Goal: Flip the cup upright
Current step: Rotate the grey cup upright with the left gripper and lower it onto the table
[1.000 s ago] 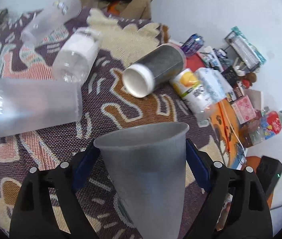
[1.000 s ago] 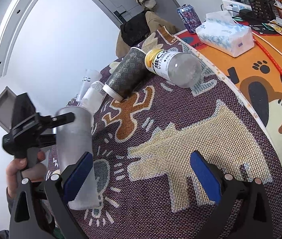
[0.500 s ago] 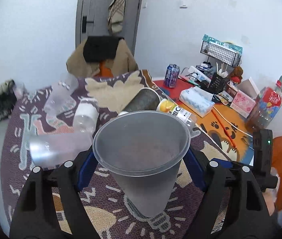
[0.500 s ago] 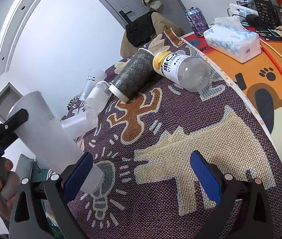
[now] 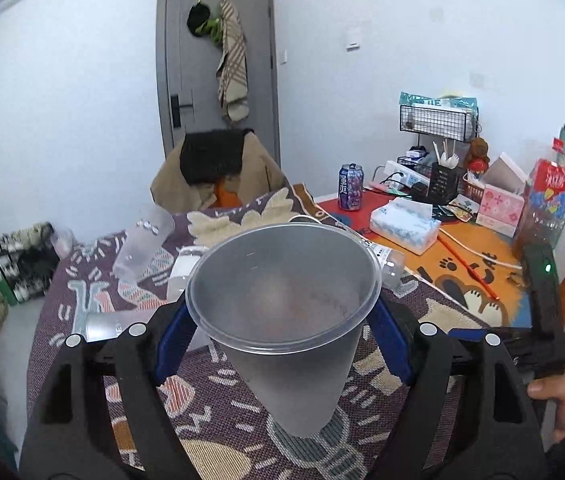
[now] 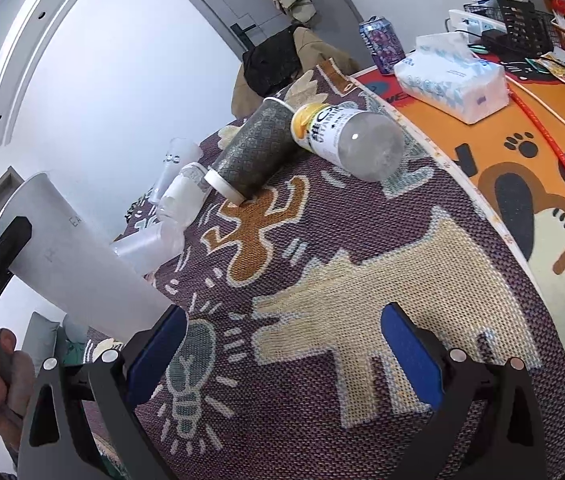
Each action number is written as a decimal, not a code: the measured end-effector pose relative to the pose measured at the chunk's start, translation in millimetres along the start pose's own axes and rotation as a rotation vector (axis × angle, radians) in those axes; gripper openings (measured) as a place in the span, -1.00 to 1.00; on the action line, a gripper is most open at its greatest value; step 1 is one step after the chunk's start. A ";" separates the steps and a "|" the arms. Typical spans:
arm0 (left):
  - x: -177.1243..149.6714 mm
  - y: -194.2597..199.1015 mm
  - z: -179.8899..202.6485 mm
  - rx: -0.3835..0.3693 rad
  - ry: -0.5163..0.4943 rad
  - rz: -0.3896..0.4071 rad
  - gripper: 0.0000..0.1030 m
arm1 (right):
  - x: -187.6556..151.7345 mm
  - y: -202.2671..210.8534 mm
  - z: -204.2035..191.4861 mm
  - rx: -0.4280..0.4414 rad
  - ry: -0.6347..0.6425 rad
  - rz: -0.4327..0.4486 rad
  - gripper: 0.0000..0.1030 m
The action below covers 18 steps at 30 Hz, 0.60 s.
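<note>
My left gripper (image 5: 282, 344) is shut on a frosted grey plastic cup (image 5: 286, 320). The cup's mouth faces up and towards the camera, and its base points down at the patterned mat (image 5: 210, 408). In the right wrist view the same cup (image 6: 70, 260) is held tilted at the left, rim up, base low over the mat next to my left blue pad. My right gripper (image 6: 282, 344) is open and empty above the mat.
Lying on the mat are a dark patterned cup (image 6: 254, 152), a clear bottle with a yellow cap (image 6: 350, 136) and several clear cups and bottles (image 6: 180, 196). A tissue pack (image 6: 454, 76), a can (image 6: 380, 44) and desk clutter sit on the orange mat to the right.
The left gripper has turned the cup from mouth-down to mouth-up and tilted it further, its base now lower towards the mat. The right gripper has barely moved.
</note>
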<state>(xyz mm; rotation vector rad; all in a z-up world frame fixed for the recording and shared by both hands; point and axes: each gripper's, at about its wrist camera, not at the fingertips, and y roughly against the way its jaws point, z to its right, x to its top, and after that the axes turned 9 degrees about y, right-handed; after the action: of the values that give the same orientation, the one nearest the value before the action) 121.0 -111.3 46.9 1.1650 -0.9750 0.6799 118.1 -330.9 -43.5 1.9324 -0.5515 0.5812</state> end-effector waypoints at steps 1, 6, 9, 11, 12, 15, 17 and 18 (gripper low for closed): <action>-4.2 -1.0 2.2 0.008 -0.014 0.007 0.52 | -1.0 0.2 1.1 -0.003 -0.003 0.000 0.86; -18.0 -4.8 1.5 0.011 0.010 0.004 0.57 | -6.8 1.1 -0.3 -0.003 0.007 -0.005 0.86; -21.5 -3.0 2.7 -0.003 0.015 -0.015 0.80 | -9.2 3.0 -3.9 -0.002 0.018 -0.004 0.86; -23.7 1.0 3.4 -0.013 0.022 -0.010 0.90 | -11.0 5.8 -6.4 0.004 0.024 0.002 0.86; -25.1 2.7 4.7 -0.014 0.020 -0.011 0.90 | -11.8 6.9 -7.5 0.005 0.028 0.004 0.86; -29.1 2.4 5.0 -0.010 0.022 -0.034 0.90 | -14.1 10.6 -12.3 0.009 0.043 0.014 0.86; -32.5 2.2 3.8 -0.001 0.029 -0.038 0.90 | -15.4 13.5 -16.1 0.009 0.056 0.021 0.86; -34.2 2.2 3.1 0.004 0.032 -0.040 0.90 | -16.1 15.0 -17.8 0.009 0.061 0.025 0.86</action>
<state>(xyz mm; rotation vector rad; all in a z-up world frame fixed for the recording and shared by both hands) 103.1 -112.3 17.4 1.1705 -0.9213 0.6673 93.6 -318.6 -36.2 1.9124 -0.5356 0.6574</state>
